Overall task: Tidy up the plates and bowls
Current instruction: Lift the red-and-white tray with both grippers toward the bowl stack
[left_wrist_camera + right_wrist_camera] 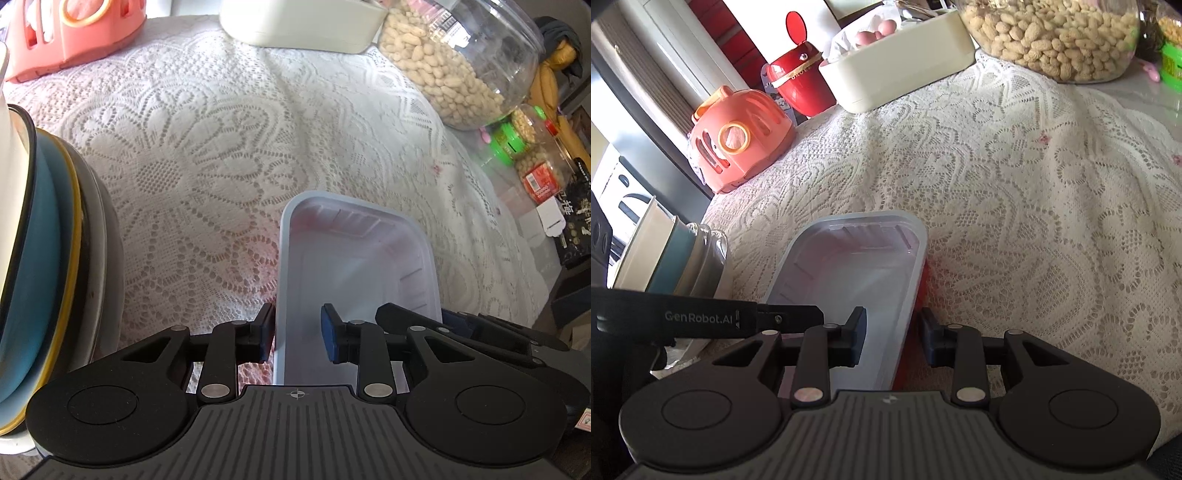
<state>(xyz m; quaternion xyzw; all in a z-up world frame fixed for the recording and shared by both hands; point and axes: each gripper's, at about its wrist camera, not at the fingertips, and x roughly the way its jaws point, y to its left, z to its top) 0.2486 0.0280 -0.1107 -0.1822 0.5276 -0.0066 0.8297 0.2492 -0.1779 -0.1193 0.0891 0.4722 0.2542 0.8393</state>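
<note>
A pale, translucent tray (354, 258) on white floral lace cloth (207, 155), beside a coral-pink basket (738, 147) and blue, yellow-rimmed plates (44, 229)

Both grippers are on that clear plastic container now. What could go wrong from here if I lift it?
The clear container is thin plastic, with each gripper on one long rim; the left gripper and right gripper could flex or twist it if they move unevenly. The stack of plates and bowls stands close on its left, so a sideways swing might knock it. The lace tablecloth could snag.
</note>
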